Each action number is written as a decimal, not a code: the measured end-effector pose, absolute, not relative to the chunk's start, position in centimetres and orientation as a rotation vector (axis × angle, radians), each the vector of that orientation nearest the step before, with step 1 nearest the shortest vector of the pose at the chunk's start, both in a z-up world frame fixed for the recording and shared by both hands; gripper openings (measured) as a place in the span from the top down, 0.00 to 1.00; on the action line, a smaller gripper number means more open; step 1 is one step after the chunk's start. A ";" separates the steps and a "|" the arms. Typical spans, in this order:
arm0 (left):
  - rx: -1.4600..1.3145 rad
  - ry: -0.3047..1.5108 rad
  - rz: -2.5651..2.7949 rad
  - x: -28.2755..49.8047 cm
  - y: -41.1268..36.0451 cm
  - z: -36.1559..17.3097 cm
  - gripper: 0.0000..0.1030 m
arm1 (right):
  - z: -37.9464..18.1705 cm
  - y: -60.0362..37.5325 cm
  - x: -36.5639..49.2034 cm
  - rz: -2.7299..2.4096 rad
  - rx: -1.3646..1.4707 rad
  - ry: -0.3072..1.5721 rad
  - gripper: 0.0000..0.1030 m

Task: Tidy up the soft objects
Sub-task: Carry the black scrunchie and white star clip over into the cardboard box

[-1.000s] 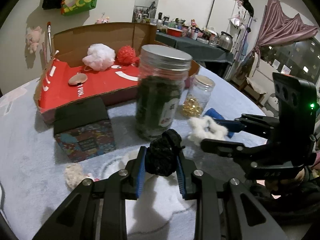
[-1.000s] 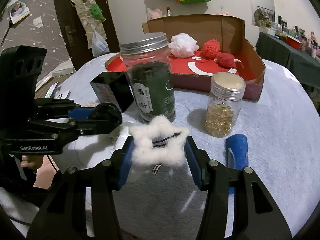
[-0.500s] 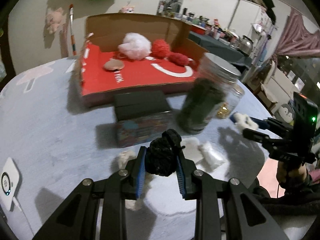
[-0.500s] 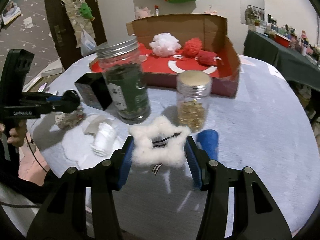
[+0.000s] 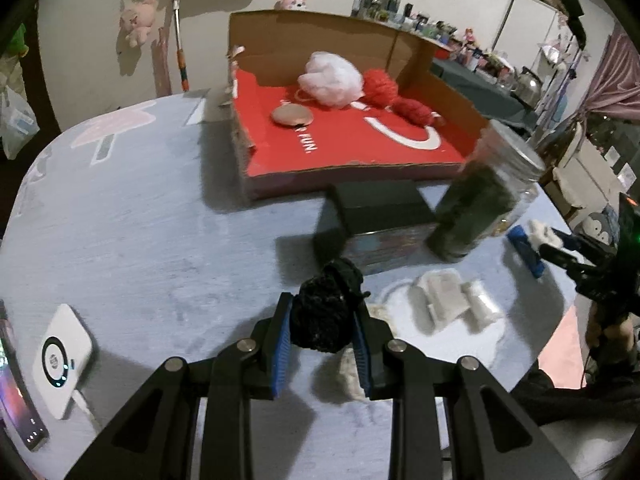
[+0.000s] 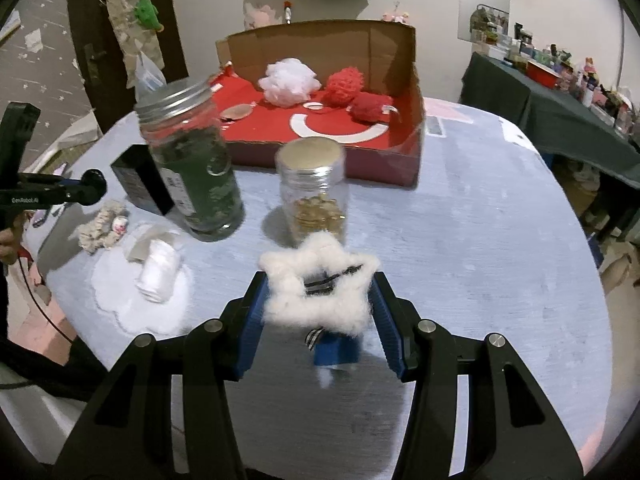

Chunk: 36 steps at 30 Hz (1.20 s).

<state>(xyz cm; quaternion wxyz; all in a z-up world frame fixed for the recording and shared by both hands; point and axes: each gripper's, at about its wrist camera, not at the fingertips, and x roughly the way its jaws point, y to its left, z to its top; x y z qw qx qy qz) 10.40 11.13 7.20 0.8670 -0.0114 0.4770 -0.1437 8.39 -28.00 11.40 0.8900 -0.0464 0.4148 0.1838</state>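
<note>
I see a round table (image 6: pixel 500 208) covered in pale grey cloth, and at its far side an open cardboard box (image 6: pixel 320 46) with a red floor. Inside the box lie a white mesh puff (image 6: pixel 289 80), two red yarn balls (image 6: pixel 345 85) and a flat tan disc (image 5: pixel 291 114).

In front of the box stand a tall jar of dark leaves (image 6: pixel 193 168), a smaller jar of golden pieces (image 6: pixel 314 196) and a black-lidded box (image 5: pixel 382 216). Near the table's edge lie white wrapped pads (image 6: pixel 156 268) on a white doily, with a beige knitted piece (image 6: pixel 102 226) just beside them. A blue roll (image 6: pixel 336 350) lies below my right gripper.

My left gripper (image 5: pixel 322 340) has its jaws clamped on a black pom-pom (image 5: pixel 326 312), held above the table near its front edge. My right gripper (image 6: pixel 318 320) has its jaws clamped on a white fluffy star (image 6: pixel 320 286), held above the table in front of the smaller jar.

A white puck device (image 5: pixel 60 360) lies at the left edge.
</note>
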 end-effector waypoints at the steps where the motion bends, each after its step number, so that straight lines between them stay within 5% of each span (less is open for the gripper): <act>1: -0.022 1.002 -0.298 10.6 11.4 7.1 0.72 | 11.4 -28.3 8.6 0.376 -0.096 0.866 0.53; 18: 0.178 0.961 -0.366 14.5 11.9 5.9 0.72 | 11.0 -28.9 11.7 0.334 -0.436 0.806 0.53; 36: 0.268 0.891 -0.460 19.8 9.1 10.3 0.72 | 14.5 -27.3 17.9 0.429 -0.537 0.739 0.53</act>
